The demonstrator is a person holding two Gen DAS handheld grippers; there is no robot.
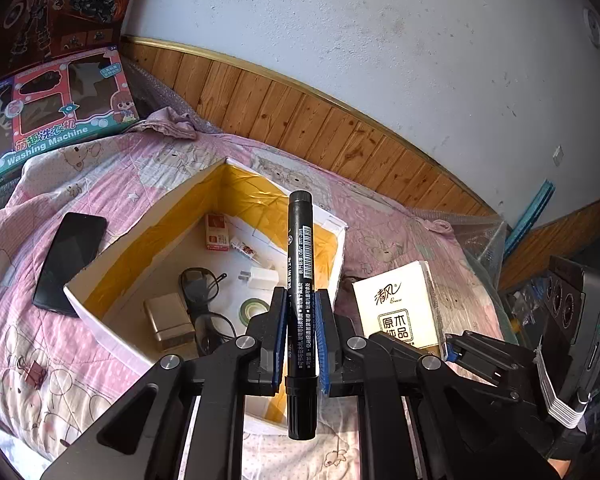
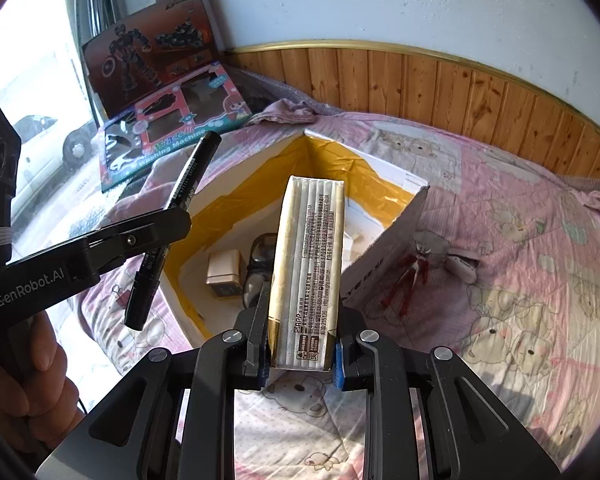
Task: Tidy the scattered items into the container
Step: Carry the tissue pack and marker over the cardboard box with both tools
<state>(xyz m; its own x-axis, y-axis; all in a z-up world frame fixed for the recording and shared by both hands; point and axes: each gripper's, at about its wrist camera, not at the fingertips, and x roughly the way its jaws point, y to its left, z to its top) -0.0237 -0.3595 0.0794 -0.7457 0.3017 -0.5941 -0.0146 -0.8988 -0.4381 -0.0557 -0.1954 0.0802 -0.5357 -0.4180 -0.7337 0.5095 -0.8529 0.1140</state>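
**Spotter:** Box (image 1: 204,216) first, since it's the biggest thing on the quilt (image 1: 100,184). In your left wrist view its open mouth sits at about eleven o'clock from the fingers. It's white outside, yellow-taped inside, and already holds a charger, glasses and a roll of tape.

**Checker:** And the tissue pack (image 2: 308,264)?

**Spotter:** Your right gripper (image 2: 300,356) is clamped on its lower end, so the pack stands up toward twelve o'clock, over the box's near edge. I'd judge it light and soft. It will squash rather than slip, so hold the short end where you have it and don't squeeze harder.

**Checker:** Phone (image 1: 70,260)?

**Spotter:** It lies flat on the quilt at nine o'clock from the box, touching its outer wall. It's probably slick, stiff and breakable. Take it across the narrow width, by the edges.

**Checker:** Left side?

**Spotter:** Your left gripper (image 1: 302,334) is closed on the black marker (image 1: 300,264), gripping just above the cap. It's rigid, round and light, and I think it could roll in the pads, so keep the hold near mid-barrel.

**Checker:** Anything smaller?

**Spotter:** A binder clip (image 1: 34,374) lies at seven o'clock on the quilt, well apart from the box.
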